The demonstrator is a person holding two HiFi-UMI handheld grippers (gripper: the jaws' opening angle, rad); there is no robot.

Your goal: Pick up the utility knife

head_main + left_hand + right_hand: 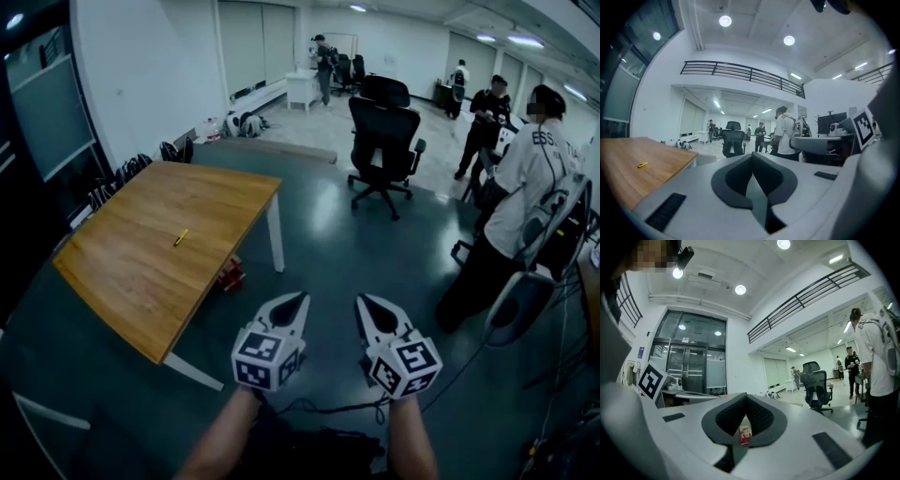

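a wooden table (141, 272) stands at the left of the head view on a dark, glossy floor (356, 253), in a big white room with ceiling lights. the utility knife (181, 237) (small and yellow) lies alone on the tabletop, well apart from both grippers. a black office chair (384, 141) stands further in, and a person in a white shirt (530, 178) stands at the right, with other people far behind.

the left gripper (298, 298) and the right gripper (364, 300) are held side by side over the floor, beside the table's near corner. each has its jaws together with nothing clamped.

only the head view shows a red and white thing (232, 274) on the floor under the table. the left gripper view alone looks across the tabletop, with the knife lying flat to the left of the closed jaws. the right gripper view shows no knife. it shows tall glass doors (689, 366) and a balcony railing (806, 294), and a small red and white thing low in the hollow behind its closed tips.
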